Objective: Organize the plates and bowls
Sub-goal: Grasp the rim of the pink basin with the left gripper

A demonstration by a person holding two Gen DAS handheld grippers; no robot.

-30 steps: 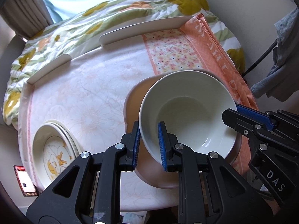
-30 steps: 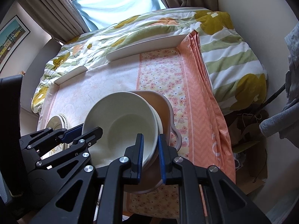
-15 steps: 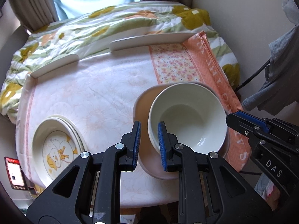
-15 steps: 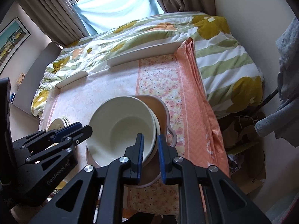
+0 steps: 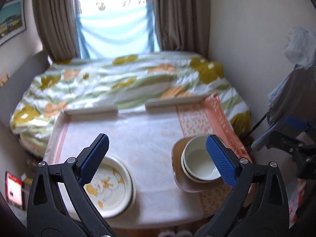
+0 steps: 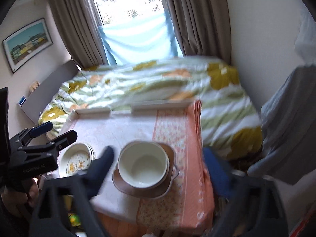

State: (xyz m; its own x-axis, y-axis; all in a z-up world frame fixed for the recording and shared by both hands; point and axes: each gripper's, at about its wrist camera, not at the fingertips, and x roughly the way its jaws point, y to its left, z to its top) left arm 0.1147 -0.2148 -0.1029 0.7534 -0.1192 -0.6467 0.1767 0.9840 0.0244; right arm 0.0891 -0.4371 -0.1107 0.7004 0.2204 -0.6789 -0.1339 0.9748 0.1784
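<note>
Both claws are held spread wide, gripping nothing. Beyond the left gripper point(image 5: 156, 159), cream bowls point(image 5: 199, 165) are stacked on a brown plate point(image 5: 178, 179) by its right finger; duck-patterned plates point(image 5: 110, 185) are seen behind its left finger. The right gripper point(image 6: 160, 169) frames the same bowls.

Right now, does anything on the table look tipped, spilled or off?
Nothing stands out. The white bowls sit nested and upright on the brown plate; the duck plates lie stacked flat. No spill shows on the tablecloth. Both views are blurred.
</note>
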